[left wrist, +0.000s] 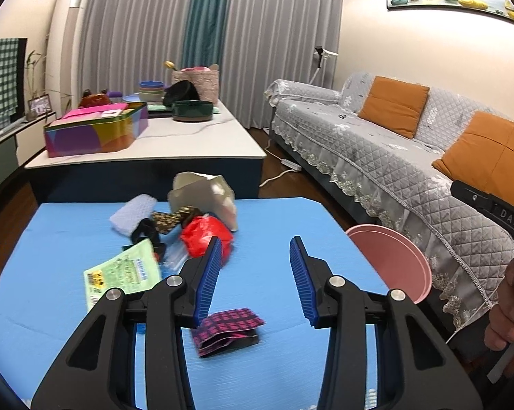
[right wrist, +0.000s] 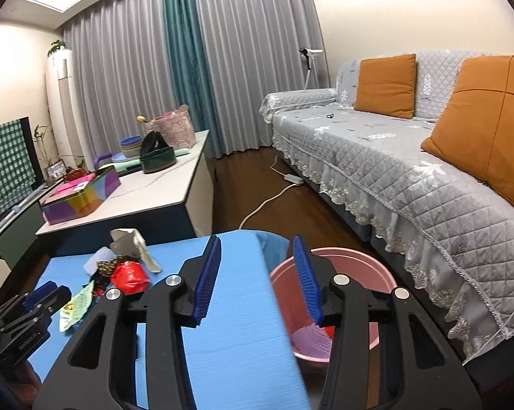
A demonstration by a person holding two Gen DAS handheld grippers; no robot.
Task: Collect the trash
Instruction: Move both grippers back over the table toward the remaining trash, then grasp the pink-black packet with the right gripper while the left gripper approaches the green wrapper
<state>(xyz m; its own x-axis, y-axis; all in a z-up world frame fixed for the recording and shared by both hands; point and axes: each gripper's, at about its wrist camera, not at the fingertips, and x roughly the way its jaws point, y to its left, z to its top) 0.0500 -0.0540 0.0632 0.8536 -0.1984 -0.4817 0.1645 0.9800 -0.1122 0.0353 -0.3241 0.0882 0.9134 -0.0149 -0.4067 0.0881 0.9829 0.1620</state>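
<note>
1. At the far left of the blue table lies a green packet, flat and untouched; judged as trash yet to be picked up.
2. Just right of it and further back sits the main heap: a pale pad, a black strap, a patterned wrapper, a red bag and a crumpled paper bag, all touching or overlapping; none of it is collected.
3. Near the front, a pink checked wrapper lies alone, below and between the left tongs; these stand part-open with nothing in them and no pad pressing on anything; this wrapper looks the likeliest next pick, though that is a guess.
4. Right of the table, on the floor by the sofa, stands the pink bin; it holds at least a purple piece and a bit of something red, so some trash is already in.
5. The right tongs hover over the table edge and the bin rim, part-open and empty.
6. Judgement: the task is early to midway; a small part is binned and most of the pile remains on the table.
</note>
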